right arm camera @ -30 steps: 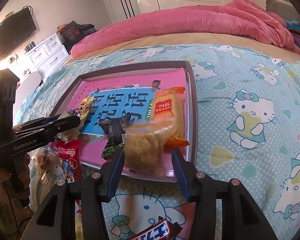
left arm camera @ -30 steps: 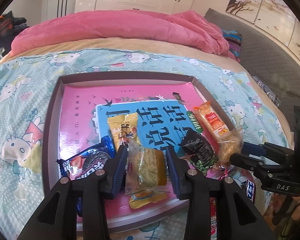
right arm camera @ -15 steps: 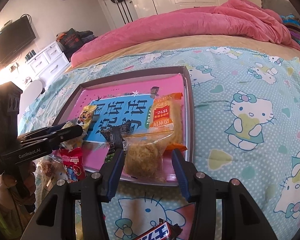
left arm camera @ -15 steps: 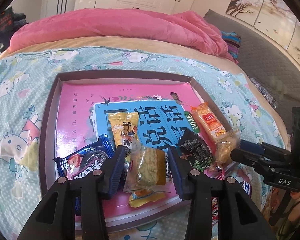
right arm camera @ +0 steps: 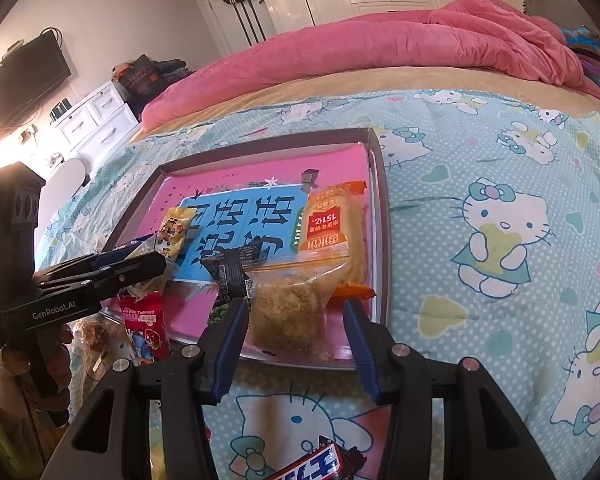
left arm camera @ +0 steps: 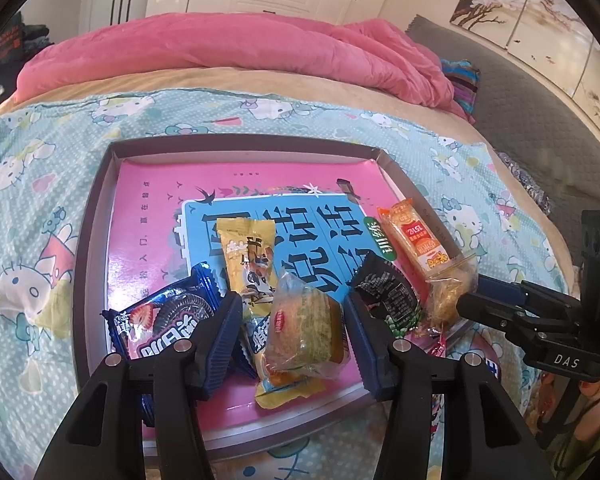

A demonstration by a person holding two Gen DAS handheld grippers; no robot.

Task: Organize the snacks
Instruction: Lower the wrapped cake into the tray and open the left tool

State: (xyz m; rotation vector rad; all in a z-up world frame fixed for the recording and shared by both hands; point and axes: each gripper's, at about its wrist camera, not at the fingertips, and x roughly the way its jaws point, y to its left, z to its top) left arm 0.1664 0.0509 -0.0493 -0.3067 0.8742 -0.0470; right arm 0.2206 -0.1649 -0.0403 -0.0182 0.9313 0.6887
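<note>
While parted: hand-held grippers (left arm camera: 292, 312) (right arm camera: 292, 312) over tray (left arm camera: 96, 208).

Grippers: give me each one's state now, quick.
Left gripper: open, fingers either side of the clear-wrapped cake, not clamped.
Right gripper: open around the clear bag of crumbly snack.

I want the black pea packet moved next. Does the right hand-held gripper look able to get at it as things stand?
Probably not directly. The right hand-held gripper is open around the clear-wrapped floss cake, which lies against the black pea packet; it would need to shift left first.
</note>
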